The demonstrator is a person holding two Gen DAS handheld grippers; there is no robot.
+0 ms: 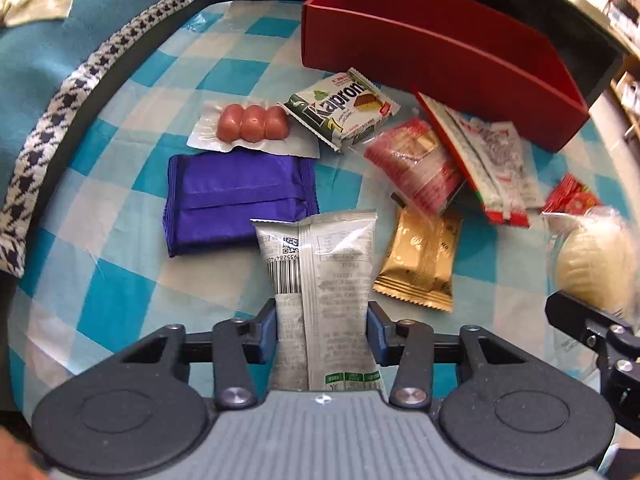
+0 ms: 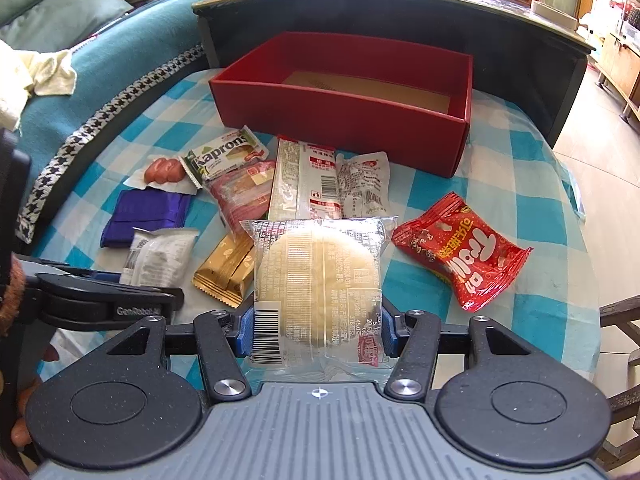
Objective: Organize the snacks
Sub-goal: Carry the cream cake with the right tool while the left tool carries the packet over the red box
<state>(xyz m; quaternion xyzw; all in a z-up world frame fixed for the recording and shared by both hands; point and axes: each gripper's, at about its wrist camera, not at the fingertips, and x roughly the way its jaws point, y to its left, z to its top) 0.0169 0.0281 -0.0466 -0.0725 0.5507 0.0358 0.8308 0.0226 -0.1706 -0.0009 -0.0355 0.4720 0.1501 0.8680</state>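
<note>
My left gripper [image 1: 322, 330] is shut on a grey-white snack packet [image 1: 326, 280], held above the checked tablecloth; the packet also shows in the right wrist view [image 2: 160, 258]. My right gripper [image 2: 316, 330] is shut on a clear-wrapped pale round cake [image 2: 320, 280], also seen in the left wrist view [image 1: 592, 264]. The open red box [image 2: 348, 120] stands at the far side, with nothing visible inside it. Between lie a Kaprons wafer [image 1: 344, 110], sausages [image 1: 252, 122], a purple pack [image 1: 240, 196], a gold pack [image 1: 420, 260], a pink pack [image 1: 412, 164] and a red Frolla bag [image 2: 464, 252].
A teal sofa with a houndstooth band [image 1: 60, 104] borders the table on the left. A dark shelf unit [image 2: 400, 20] stands behind the red box. Two long white-red sachets [image 2: 332, 184] lie in front of the box. The table edge falls off at the right.
</note>
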